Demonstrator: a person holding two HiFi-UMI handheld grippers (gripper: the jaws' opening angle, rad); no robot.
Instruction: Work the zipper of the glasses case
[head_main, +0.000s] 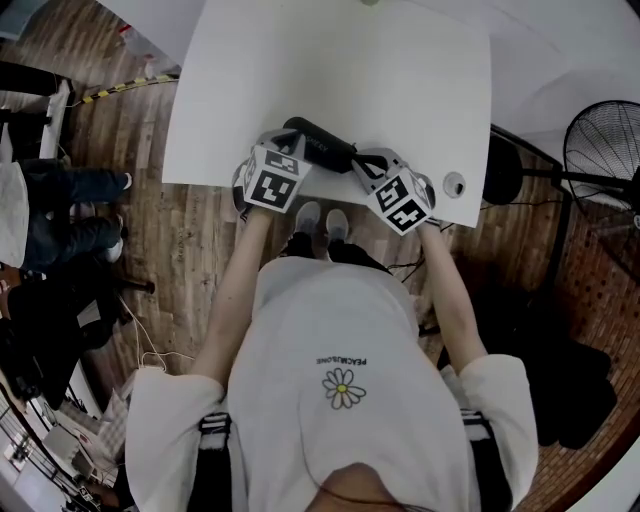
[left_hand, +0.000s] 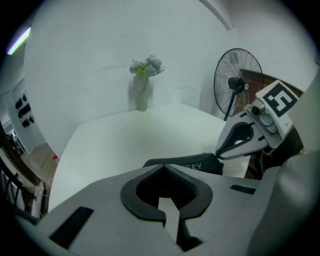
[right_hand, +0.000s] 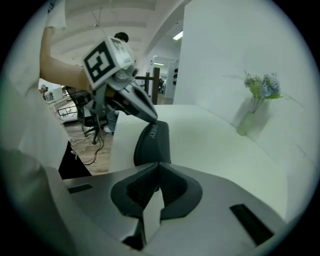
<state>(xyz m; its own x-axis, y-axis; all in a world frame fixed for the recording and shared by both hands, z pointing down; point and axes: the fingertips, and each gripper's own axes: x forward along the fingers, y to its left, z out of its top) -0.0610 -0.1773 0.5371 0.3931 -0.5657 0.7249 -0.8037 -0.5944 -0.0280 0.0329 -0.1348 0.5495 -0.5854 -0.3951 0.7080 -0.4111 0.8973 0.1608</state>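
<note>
Glasses case (head_main: 322, 146), black, lies near the front edge of the white table (head_main: 330, 70), between my two claws. Left claw (left_hand: 162, 168) is clenched with nothing in it. Right claw (right_hand: 159, 164) is clenched too, empty. Each tip sits at one end of the case; can't tell if they touch.

No zipper pull shows in any view. Step in hand, my guess: getting set on the case. To do it well, pin one end with one claw and find the tab along the seam. Open the other claw just enough for it, then drag along the zip line, not upward.

Writing: white letters on the case end in "ERY", rest unsure. Shirt print (head_main: 343, 362) too small to read.
</note>
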